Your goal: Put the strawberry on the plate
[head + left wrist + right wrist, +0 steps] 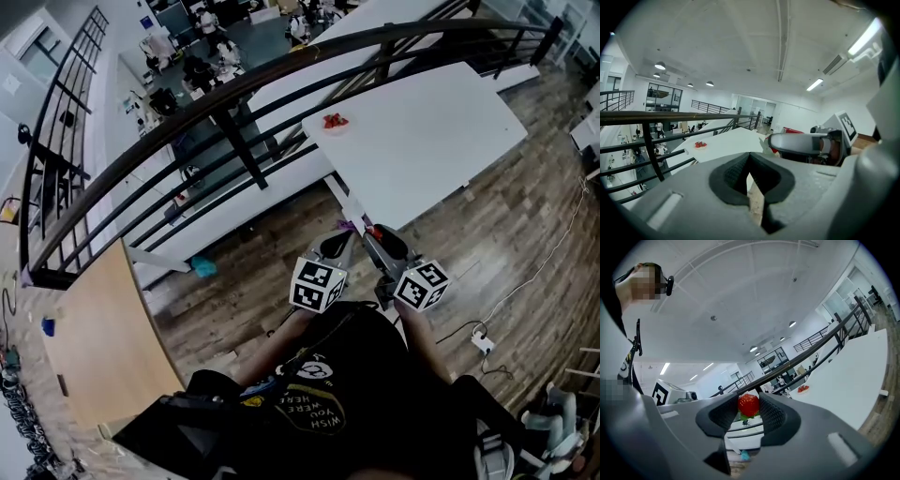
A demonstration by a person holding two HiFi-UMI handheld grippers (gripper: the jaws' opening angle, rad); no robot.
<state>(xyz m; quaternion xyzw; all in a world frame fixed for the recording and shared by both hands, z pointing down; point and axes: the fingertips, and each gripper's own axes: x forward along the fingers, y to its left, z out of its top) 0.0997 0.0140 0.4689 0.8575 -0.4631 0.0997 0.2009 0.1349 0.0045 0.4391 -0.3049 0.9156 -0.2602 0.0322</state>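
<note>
Now the right gripper (373, 234) pinches the strawberry (748, 405) low in the middle, and the plate (336, 123) waits far up ahead on the table (441, 131).

Count: one white table (441, 141); at its far corner one plate (324, 127) with a small heap of strawberries (336, 120), number not resolvable. Off the table's near corner are two grippers, left gripper (339, 242) and right gripper (378, 238), bearing two marker cubes (318, 284) (421, 285), with one strawberry (748, 405) clamped in the right gripper. One black railing (234, 103) runs along the table's left side, and one power strip (483, 343) lies on the floor beyond the near corner.
</note>
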